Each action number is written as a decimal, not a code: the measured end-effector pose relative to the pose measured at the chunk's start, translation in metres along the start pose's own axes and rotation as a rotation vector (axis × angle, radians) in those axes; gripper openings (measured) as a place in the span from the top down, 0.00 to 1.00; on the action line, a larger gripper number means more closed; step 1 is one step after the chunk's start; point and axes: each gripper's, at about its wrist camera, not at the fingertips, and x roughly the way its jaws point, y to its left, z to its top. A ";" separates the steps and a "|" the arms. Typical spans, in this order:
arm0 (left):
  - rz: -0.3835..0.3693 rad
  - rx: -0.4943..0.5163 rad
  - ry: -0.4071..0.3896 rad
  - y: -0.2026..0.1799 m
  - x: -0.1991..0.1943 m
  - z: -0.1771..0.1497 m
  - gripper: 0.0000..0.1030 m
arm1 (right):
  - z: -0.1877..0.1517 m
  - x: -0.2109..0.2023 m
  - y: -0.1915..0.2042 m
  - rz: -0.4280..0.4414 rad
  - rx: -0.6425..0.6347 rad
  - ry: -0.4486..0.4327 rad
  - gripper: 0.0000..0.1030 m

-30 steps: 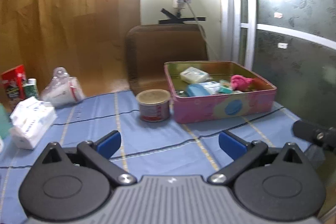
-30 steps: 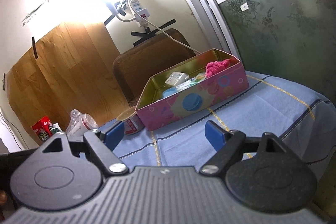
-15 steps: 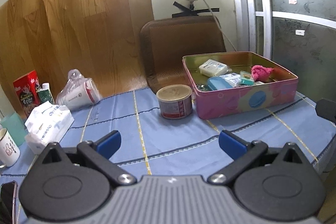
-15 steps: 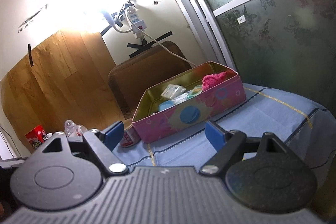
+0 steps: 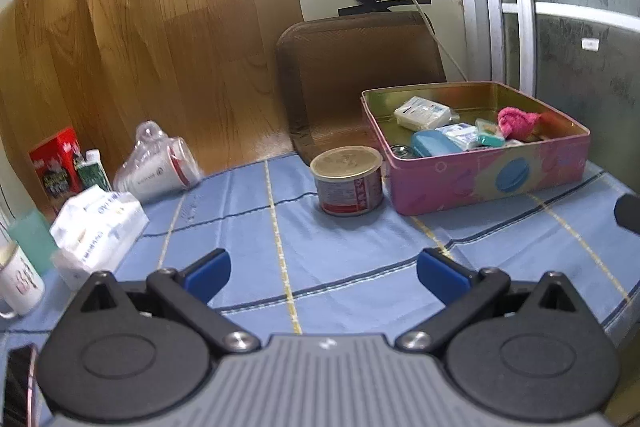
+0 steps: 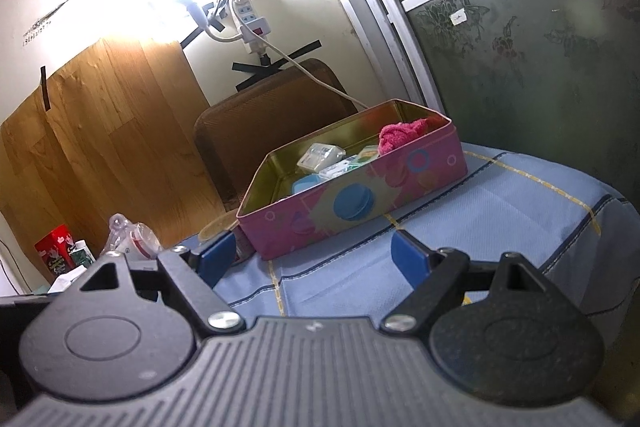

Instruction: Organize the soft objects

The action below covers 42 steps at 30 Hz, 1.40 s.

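both tools — left tool (image 5: 323, 273), right tool (image 6: 308, 253) — spread apart, empty, short of the pink tin (image 5: 486, 183). pink cloth (image 5: 516, 121) inside tin's far right corner — best approached from above, pinching loose folds gently.

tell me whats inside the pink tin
The pink tin holds a pink cloth, a white wrapped pack, a blue case and small packets between them. Its near wall hides the floor along that side, and whatever lies under the pile.
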 end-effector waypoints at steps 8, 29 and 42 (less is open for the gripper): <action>-0.027 0.012 0.013 -0.003 0.002 0.001 0.00 | 0.001 -0.001 -0.003 -0.003 0.009 -0.012 0.16; -0.058 0.027 0.018 -0.003 0.002 0.001 0.00 | 0.002 -0.002 0.000 -0.004 -0.017 -0.026 0.15; -0.078 0.010 -0.044 -0.001 -0.009 0.001 0.00 | 0.003 0.000 -0.001 -0.022 -0.029 -0.017 0.15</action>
